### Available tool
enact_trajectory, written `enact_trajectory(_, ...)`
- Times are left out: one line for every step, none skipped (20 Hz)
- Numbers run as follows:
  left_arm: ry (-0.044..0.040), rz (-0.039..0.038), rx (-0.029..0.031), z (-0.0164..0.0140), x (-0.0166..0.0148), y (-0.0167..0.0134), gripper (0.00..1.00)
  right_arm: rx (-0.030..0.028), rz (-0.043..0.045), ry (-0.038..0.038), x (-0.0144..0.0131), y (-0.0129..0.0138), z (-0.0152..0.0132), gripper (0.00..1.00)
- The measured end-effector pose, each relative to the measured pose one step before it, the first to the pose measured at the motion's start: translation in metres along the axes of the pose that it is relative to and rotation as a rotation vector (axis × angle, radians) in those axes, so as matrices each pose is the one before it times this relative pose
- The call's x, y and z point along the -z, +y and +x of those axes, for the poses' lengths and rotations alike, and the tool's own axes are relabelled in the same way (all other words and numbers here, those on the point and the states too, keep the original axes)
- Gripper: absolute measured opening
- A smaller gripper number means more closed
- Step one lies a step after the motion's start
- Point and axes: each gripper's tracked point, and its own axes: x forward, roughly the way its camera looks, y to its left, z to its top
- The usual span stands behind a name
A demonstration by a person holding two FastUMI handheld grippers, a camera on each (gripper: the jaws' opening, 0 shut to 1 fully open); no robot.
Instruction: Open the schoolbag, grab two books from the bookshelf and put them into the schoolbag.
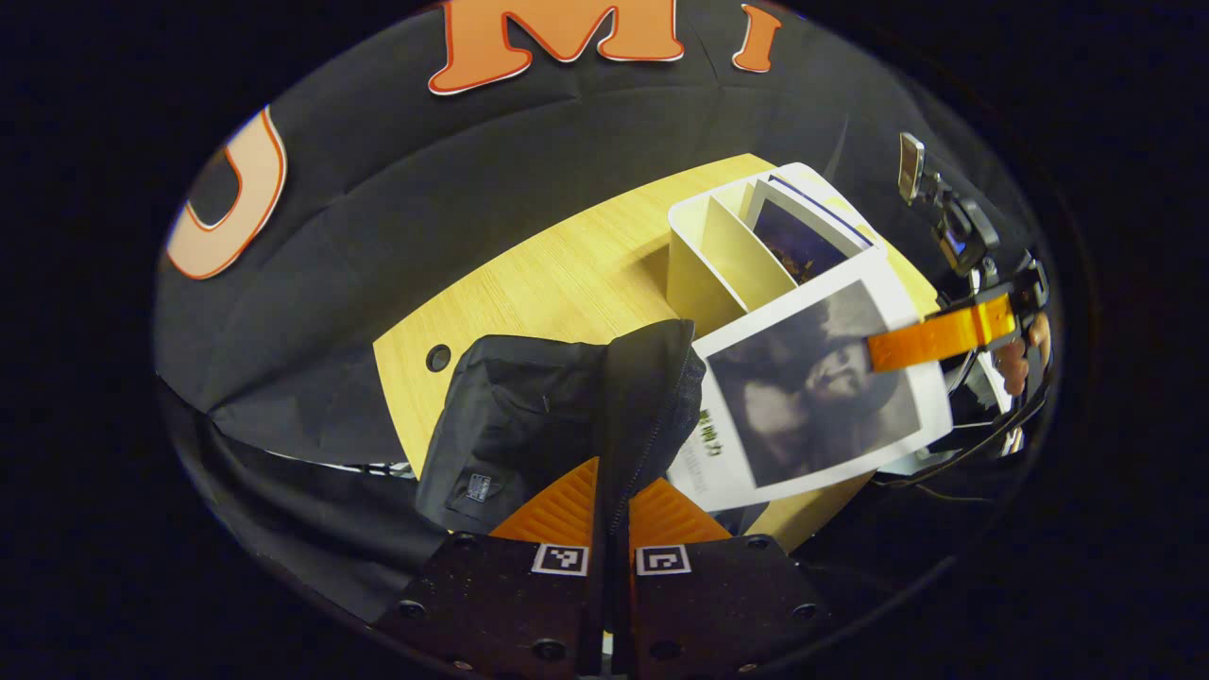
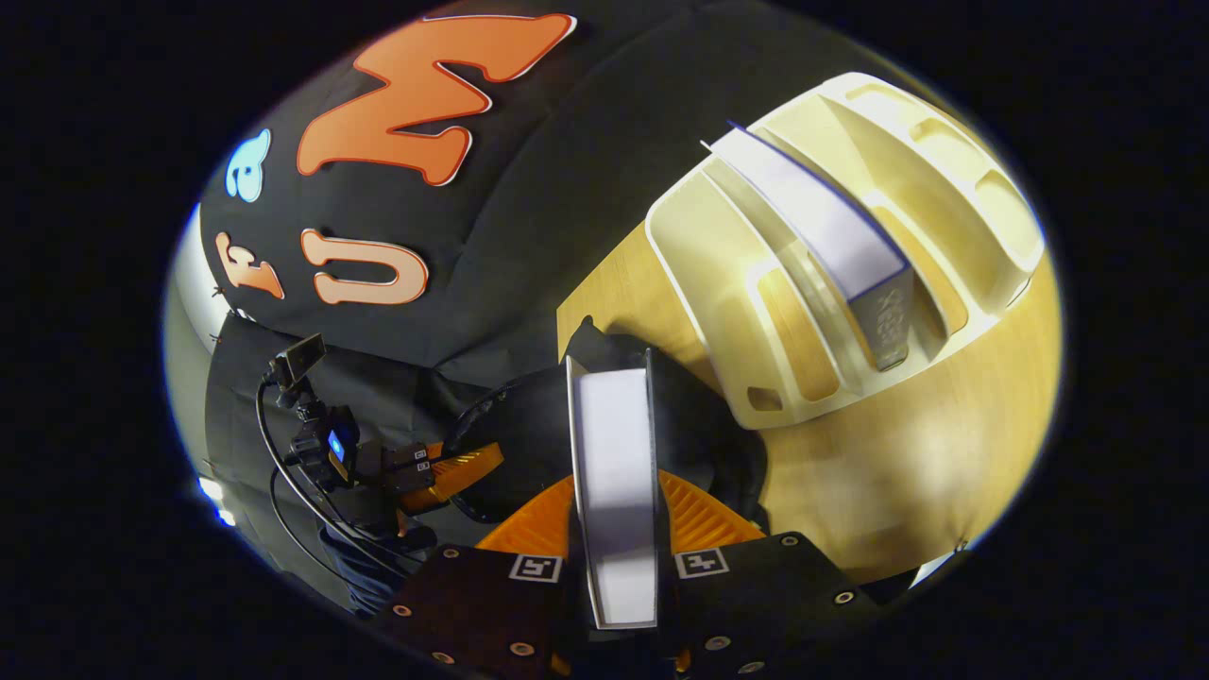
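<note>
My left gripper (image 1: 609, 529): its two fingers are pinched tight on a fold of the black schoolbag (image 1: 529, 416). The fold stands up right between them.

Schoolbag: it sits on the wooden table (image 1: 529, 283), just in front of my left gripper. In the right gripper view I see the bag (image 2: 704, 444) dark and low behind the book I hold.

Book in my right gripper: a white book (image 1: 812, 397) with a dark picture on its cover. From my left gripper it is ahead and to the right, leaning over the bag's edge and touching it. In the right gripper view I see its white page edge (image 2: 614, 482) standing up between my fingers.

My right gripper (image 2: 619, 557): both fingers squeeze the book, one on each side. From my left gripper it is (image 1: 874, 351) far to the right, and my hand (image 1: 1015, 364) holds it.

Bookshelf: a cream rack (image 1: 718, 264) with slots, on the table past the bag. From my right gripper it (image 2: 756, 283) is ahead and to the right.

Second book: it stands in a slot of the rack (image 1: 798, 246), its white page edge (image 2: 812, 212) showing.
</note>
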Motion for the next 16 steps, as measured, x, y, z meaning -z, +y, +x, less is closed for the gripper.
enact_trajectory(-0.00989, -0.01161, -0.00040, -0.00030, -0.00104, -0.00203, 0.05, 0.00142, 0.00533, -0.00827, 0.00162, -0.00157, 0.00880, 0.29)
enact_trajectory(-0.00538, -0.00792, 0.00602, -0.00028, 0.00073, -0.00392, 0.05, 0.00417, 0.00316, -0.00614, 0.00249, -0.00270, 0.01016, 0.29)
enact_trajectory(-0.00697, -0.01004, 0.00066, -0.00177, 0.00231, -0.00120, 0.05, 0.00549, 0.01093, -0.00014, 0.00281, -0.00063, 0.00720, 0.29)
enact_trajectory(-0.00288, -0.01035, 0.01333, 0.00062, -0.00009, -0.00535, 0.05, -0.00399, 0.01435, -0.00730, 0.00047, 0.00168, 0.00798, 0.29)
enact_trajectory(-0.00957, -0.00240, 0.00728, 0.00014, 0.00011, -0.00441, 0.04, 0.00131, 0.00695, -0.00754, 0.00077, 0.00089, 0.00838, 0.29)
enact_trajectory(-0.00096, 0.00446, 0.00592, -0.00125, 0.00109, -0.00371, 0.05, 0.00143, 0.00365, -0.00672, -0.00009, 0.00127, 0.01038, 0.29)
enact_trajectory(-0.00794, 0.00419, -0.00292, -0.00002, 0.00012, -0.00061, 0.04, 0.00205, 0.00054, -0.00137, 0.00196, -0.00013, 0.00773, 0.29)
enact_trajectory(-0.00047, -0.00466, 0.00457, 0.00055, 0.00014, -0.00268, 0.04, 0.00799, 0.00022, -0.00889, 0.00188, -0.00084, 0.00742, 0.29)
enact_trajectory(-0.00560, -0.00084, 0.00432, -0.00012, -0.00102, -0.00274, 0.05, -0.00033, -0.01423, -0.02277, -0.00185, 0.00125, 0.00968, 0.29)
enact_trajectory(-0.00096, 0.00352, 0.00940, -0.00033, 0.00204, -0.00251, 0.05, -0.00360, -0.01261, -0.01052, 0.00140, 0.00078, 0.00535, 0.29)
enact_trajectory(-0.00518, 0.00333, 0.00479, 0.00124, 0.00030, 0.00002, 0.05, -0.01255, 0.00948, 0.00042, 0.00398, 0.00265, 0.00293, 0.28)
enact_trajectory(-0.00487, 0.00443, 0.00044, 0.00024, -0.00095, 0.00057, 0.05, -0.01229, 0.02255, -0.00845, 0.00125, 0.00093, 0.00625, 0.28)
enact_trajectory(-0.00325, -0.00089, 0.00682, 0.00128, 0.00077, 0.00117, 0.05, -0.01077, 0.02810, -0.00662, -0.00089, 0.00159, 0.00241, 0.28)
enact_trajectory(-0.00514, -0.01137, 0.00812, 0.00030, -0.00054, -0.00090, 0.05, -0.00395, 0.01769, -0.01781, 0.00502, 0.00109, 0.01391, 0.28)
enact_trajectory(-0.00448, 0.00274, 0.00021, -0.00680, 0.00082, 0.00169, 0.05, 0.00412, -0.00251, -0.01417, -0.00102, 0.00195, -0.00318, 0.28)
enact_trajectory(0.00119, 0.00222, 0.00127, 0.00638, 0.00103, 0.00235, 0.05, 0.01367, -0.02448, -0.01165, 0.00179, -0.00133, 0.00786, 0.28)
